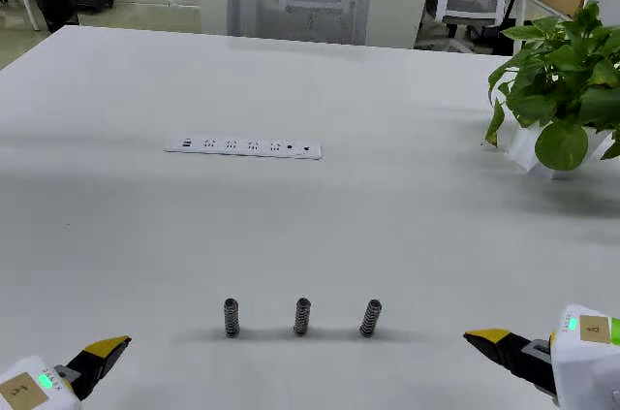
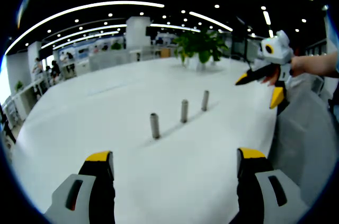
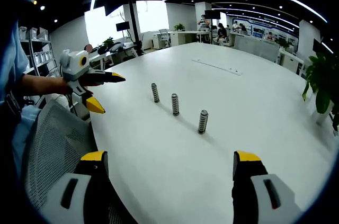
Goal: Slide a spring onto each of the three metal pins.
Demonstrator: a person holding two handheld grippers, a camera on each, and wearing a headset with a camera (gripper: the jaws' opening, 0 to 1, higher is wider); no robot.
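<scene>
Three upright metal pins stand in a row near the white table's (image 1: 320, 226) front edge, each with a coil spring around it: left (image 1: 232, 317), middle (image 1: 302, 316), right (image 1: 370, 318). They also show in the left gripper view (image 2: 184, 111) and the right gripper view (image 3: 175, 104). My left gripper (image 1: 105, 348) (image 2: 175, 160) is open at the bottom left, off to the side of the row and holding nothing. My right gripper (image 1: 487, 338) (image 3: 170, 158) is open at the bottom right, equally apart and holding nothing. Each gripper appears in the other's view: the right gripper (image 2: 265, 70), the left gripper (image 3: 90, 83).
A white power strip (image 1: 242, 146) lies flat mid-table, beyond the pins. A potted green plant (image 1: 567, 100) stands at the table's right edge. Desks and office chairs (image 1: 295, 8) stand behind the far edge. A mesh chair (image 3: 47, 144) is beside the near edge.
</scene>
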